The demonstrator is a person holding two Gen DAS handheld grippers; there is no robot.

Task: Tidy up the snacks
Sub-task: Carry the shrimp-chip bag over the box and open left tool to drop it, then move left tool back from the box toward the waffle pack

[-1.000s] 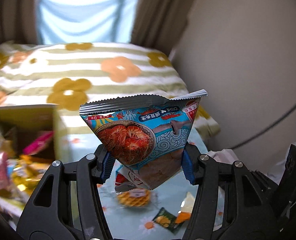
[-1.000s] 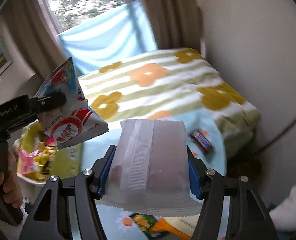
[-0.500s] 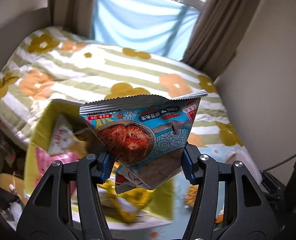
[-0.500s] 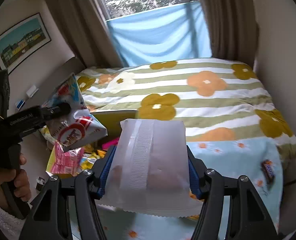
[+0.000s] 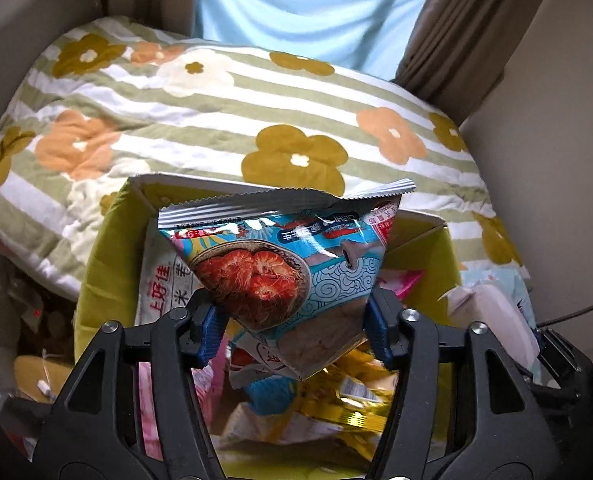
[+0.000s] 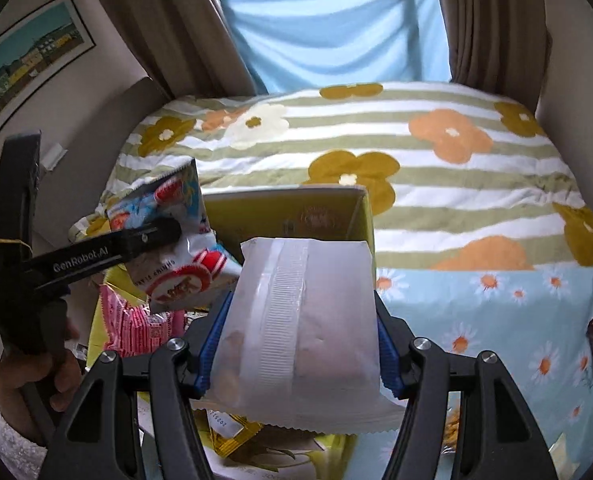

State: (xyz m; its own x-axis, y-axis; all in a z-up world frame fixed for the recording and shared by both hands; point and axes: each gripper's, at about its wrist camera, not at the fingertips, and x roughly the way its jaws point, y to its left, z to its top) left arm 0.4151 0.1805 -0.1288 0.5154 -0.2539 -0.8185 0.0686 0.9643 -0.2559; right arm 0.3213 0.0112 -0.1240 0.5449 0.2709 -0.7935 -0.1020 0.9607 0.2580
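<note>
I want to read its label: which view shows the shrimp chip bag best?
The left wrist view: the shrimp chip bag fills the centre, printed front facing the camera. The right wrist view catches it sideways at the left, partly behind a finger.

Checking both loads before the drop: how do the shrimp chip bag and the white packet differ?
The shrimp chip bag is printed blue with a red shrimp picture; the white packet is plain and translucent. The bag sits in the left claw, whose jaws are opening; the packet is clamped in the right claw. Both hang above the yellow box of snacks.
</note>
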